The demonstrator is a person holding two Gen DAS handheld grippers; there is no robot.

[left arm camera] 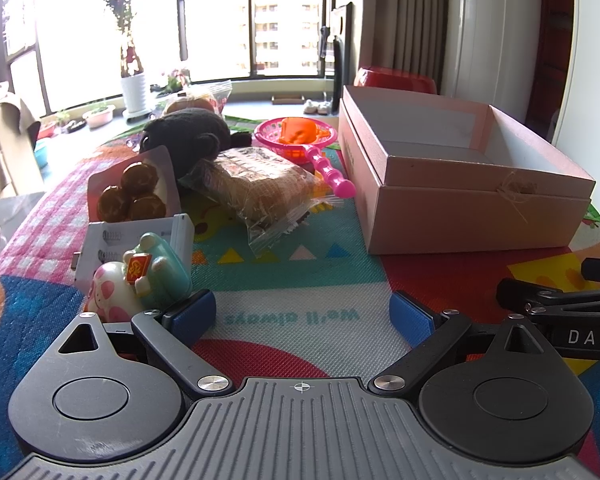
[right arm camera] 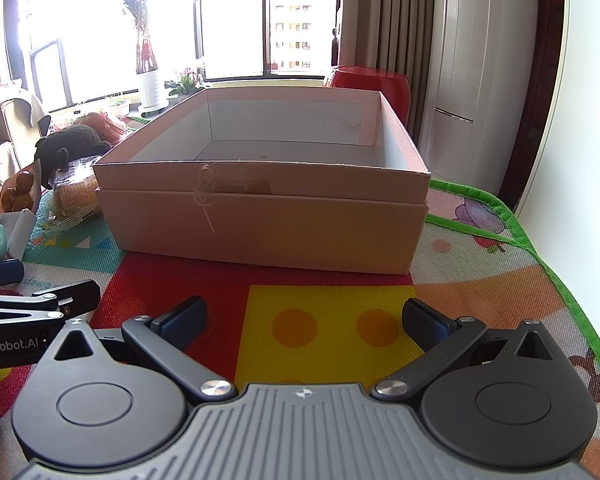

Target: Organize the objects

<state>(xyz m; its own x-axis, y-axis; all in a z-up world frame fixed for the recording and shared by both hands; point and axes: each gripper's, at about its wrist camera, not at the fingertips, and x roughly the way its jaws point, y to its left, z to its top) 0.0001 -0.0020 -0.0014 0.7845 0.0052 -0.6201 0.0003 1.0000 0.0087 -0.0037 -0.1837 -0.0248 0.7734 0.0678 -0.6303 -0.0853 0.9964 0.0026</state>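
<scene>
An open, empty pink cardboard box (left arm camera: 480, 212) (right arm camera: 260, 224) stands on the colourful mat. Left of it lie a wrapped bread loaf (left arm camera: 256, 188), a pink toy strainer (left arm camera: 300, 136) holding an orange toy, a black plush (left arm camera: 188, 136), a snack pack of brown balls (left arm camera: 134, 192), a white carton (left arm camera: 140, 240), and a green figurine (left arm camera: 160, 272) beside a pink-spotted figurine (left arm camera: 108, 292). My left gripper (left arm camera: 302, 312) is open and empty, low over the mat, just right of the figurines. My right gripper (right arm camera: 304, 320) is open and empty in front of the box.
The mat's green edge (right arm camera: 540, 248) marks the table's right side. A red stool (right arm camera: 368, 80) stands behind the box. Windows, potted plants and a sofa (left arm camera: 4, 140) lie beyond. The right gripper shows in the left wrist view (left arm camera: 560, 308).
</scene>
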